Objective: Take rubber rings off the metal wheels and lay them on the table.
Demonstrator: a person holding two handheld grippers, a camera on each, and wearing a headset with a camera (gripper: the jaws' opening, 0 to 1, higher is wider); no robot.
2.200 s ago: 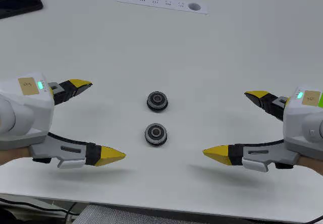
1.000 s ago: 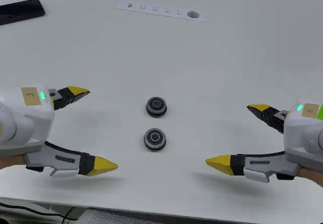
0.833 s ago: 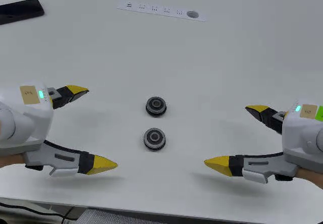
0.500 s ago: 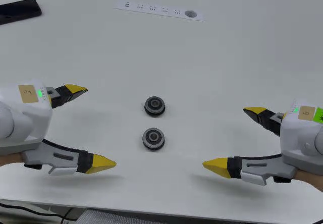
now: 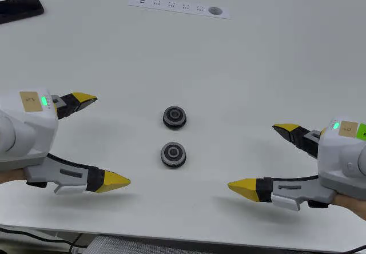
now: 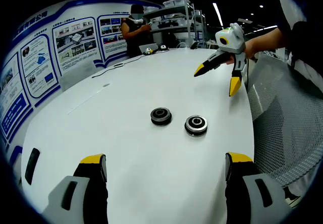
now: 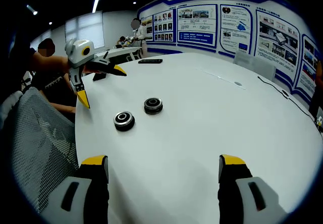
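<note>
Squarely between the two tools lie two wheels, flat on the table (image 5: 246,65): the near wheel (image 5: 172,154) and the far wheel (image 5: 174,116), close together but not touching. Each carries a dark ring (image 5: 165,116) around its rim, so neither ring has been taken off. The left gripper (image 5: 110,139) hovers well to the left of the pair. Its yellow-tipped jaws are spread wide, hold nothing, and point in toward the wheels. The right gripper (image 5: 253,157) mirrors it from the other side, also well apart from the wheels, its jaws just as wide and bare. In the left gripper view both wheels sit ahead of the jaws, a little right of the middle, and the right gripper hangs beyond them over the table edge. In the right gripper view the wheels lie ahead and left of the middle, with the left gripper past them. Beyond the wheels, far from both tools, a white power strip (image 5: 178,6) lies flat on the table. A black phone (image 5: 20,7) rests out past the left gripper near the table's far corner.
</note>
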